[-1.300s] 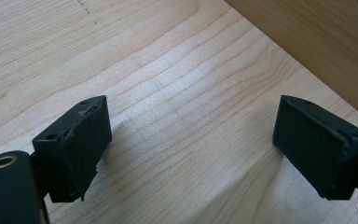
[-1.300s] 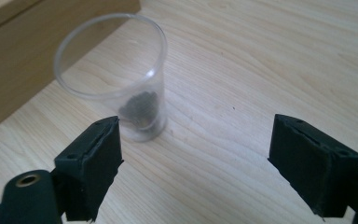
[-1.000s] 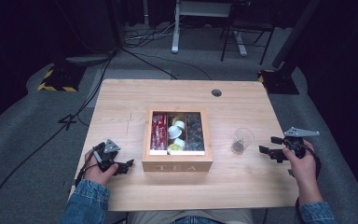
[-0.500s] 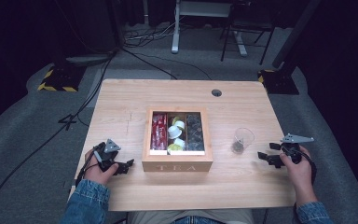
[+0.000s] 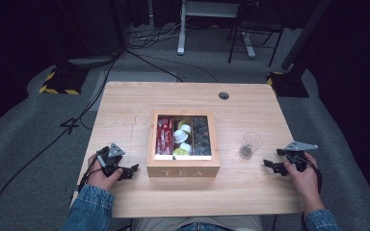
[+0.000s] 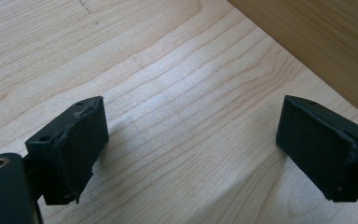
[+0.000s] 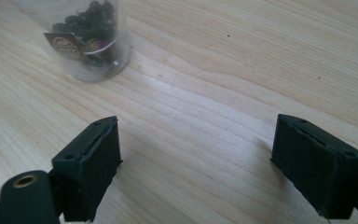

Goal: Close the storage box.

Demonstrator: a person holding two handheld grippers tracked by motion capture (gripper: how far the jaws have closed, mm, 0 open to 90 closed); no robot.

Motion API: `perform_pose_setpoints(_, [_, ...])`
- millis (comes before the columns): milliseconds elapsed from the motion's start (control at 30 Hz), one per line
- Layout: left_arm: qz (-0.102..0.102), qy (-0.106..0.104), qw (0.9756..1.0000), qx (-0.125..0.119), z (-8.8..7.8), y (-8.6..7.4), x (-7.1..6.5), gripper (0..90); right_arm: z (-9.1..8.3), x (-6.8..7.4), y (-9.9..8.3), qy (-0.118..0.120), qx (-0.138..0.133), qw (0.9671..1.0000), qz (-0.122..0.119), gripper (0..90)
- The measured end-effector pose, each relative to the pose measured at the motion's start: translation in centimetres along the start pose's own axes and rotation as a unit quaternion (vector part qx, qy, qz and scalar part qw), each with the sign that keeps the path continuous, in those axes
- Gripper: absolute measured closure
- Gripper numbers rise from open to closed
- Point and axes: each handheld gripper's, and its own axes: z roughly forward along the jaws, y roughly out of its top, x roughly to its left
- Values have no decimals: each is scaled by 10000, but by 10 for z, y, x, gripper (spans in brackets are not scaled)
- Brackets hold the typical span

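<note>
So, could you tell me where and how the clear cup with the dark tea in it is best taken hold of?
Probably around the middle of the clear cup, with the right claw coming level from its right side. The cup stands upright, apart from the tea box, with bare table around it, and its round wall suits one jaw on each side. The jaws already stand wide and hold nothing.
</note>
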Motion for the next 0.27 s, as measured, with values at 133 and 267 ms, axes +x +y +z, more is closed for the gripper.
perform_pose_setpoints(133, [1, 3, 10000, 3, 0, 0, 0, 92, 2, 3, 1, -142, 27, 9999, -82, 127])
perform_pose_setpoints(267, [-19, 5, 10000, 15, 0, 0, 0, 85, 3, 4, 1, -141, 19, 9999, -77, 126])
